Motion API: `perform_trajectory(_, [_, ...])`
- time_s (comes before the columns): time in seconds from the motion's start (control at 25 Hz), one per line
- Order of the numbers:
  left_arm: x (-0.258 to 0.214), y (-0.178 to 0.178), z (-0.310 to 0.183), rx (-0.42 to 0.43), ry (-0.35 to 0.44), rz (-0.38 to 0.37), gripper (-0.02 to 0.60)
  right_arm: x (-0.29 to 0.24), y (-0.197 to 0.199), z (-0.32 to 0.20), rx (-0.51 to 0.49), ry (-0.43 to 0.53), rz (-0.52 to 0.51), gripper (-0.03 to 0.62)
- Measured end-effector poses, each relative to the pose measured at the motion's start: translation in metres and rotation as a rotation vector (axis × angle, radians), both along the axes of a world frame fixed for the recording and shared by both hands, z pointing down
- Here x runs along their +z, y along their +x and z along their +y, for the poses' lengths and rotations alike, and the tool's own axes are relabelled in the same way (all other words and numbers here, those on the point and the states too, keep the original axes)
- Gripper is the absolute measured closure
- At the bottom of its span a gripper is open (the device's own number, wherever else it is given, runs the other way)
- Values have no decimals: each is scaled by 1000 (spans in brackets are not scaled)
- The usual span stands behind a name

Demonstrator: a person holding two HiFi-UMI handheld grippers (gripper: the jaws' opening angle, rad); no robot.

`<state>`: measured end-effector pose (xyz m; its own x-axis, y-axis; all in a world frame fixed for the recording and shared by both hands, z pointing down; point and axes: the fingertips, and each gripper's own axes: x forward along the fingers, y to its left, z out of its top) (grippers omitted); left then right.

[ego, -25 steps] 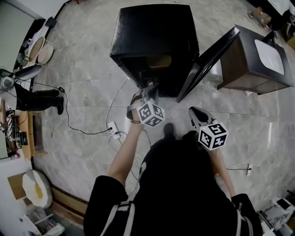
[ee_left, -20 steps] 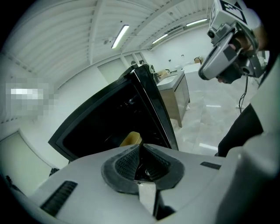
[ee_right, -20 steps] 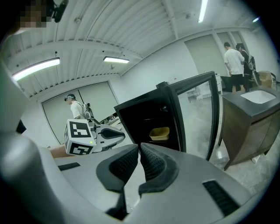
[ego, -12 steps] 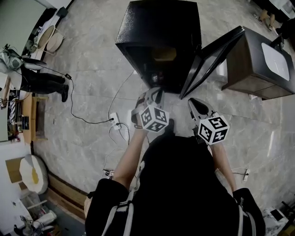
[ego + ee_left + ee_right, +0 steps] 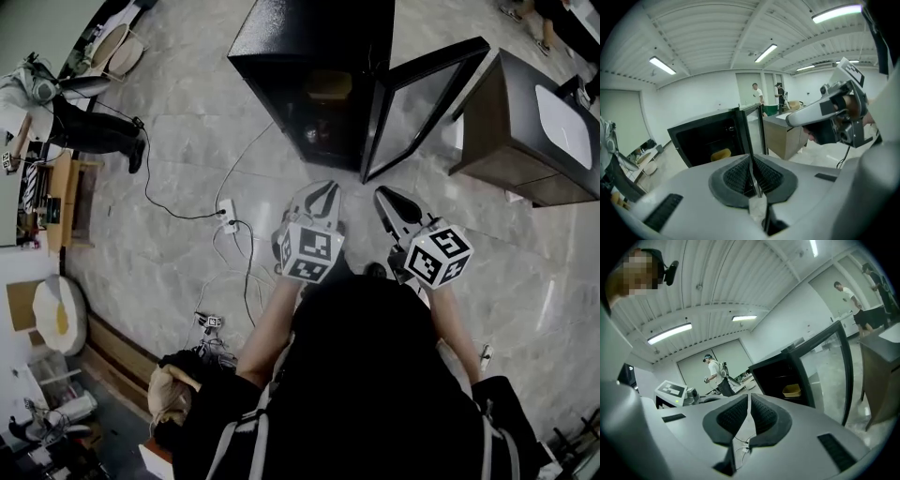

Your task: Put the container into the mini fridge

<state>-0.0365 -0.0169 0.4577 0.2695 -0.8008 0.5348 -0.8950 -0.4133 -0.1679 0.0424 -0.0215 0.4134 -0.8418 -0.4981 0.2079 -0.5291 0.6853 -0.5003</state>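
Note:
The black mini fridge [image 5: 314, 47] stands on the floor with its glass door [image 5: 422, 98] swung open to the right. A yellow container [image 5: 330, 84] sits on a shelf inside it, also showing as the yellow container [image 5: 720, 153] and the yellow container [image 5: 791, 391] in the gripper views. My left gripper [image 5: 324, 187] is shut and holds nothing, a short way in front of the fridge opening. My right gripper [image 5: 381, 196] is beside it, also shut and holding nothing. Both sets of pads meet in a line: left gripper [image 5: 753, 174], right gripper [image 5: 749, 409].
A brown cabinet [image 5: 525, 141] with a white top stands right of the open door. A power strip [image 5: 226, 216] and cables lie on the stone floor at my left. A person [image 5: 89, 131] stands at the far left, and other people are in the background.
My left gripper has drawn back from the fridge opening. Both grippers and I have moved away from the fridge, which now lies farther up the head view.

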Motion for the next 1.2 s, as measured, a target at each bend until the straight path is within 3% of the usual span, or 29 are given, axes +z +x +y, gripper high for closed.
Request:
perform_trajectory(0.2, [-13,24,44,-73,8,47,531,-8,18,32,-128,3,-64,576])
perform_trajectory(0.44, [-34,41,89,-157,39,114,531,-20,35,63,-205,24,-84,576])
perform_trajectory(0.68, [-48,47,122,-228,65,185,532,-21,45,91,-275,113,-16,576])
perform_trajectory(0.88, [-58,46,138,-235,88,224,534,-29,43,107,-299,139,-10,576])
perform_trajectory(1.2, [-66,53,148,-177,105,258,534,-32,37,119,-281,152,5,576])
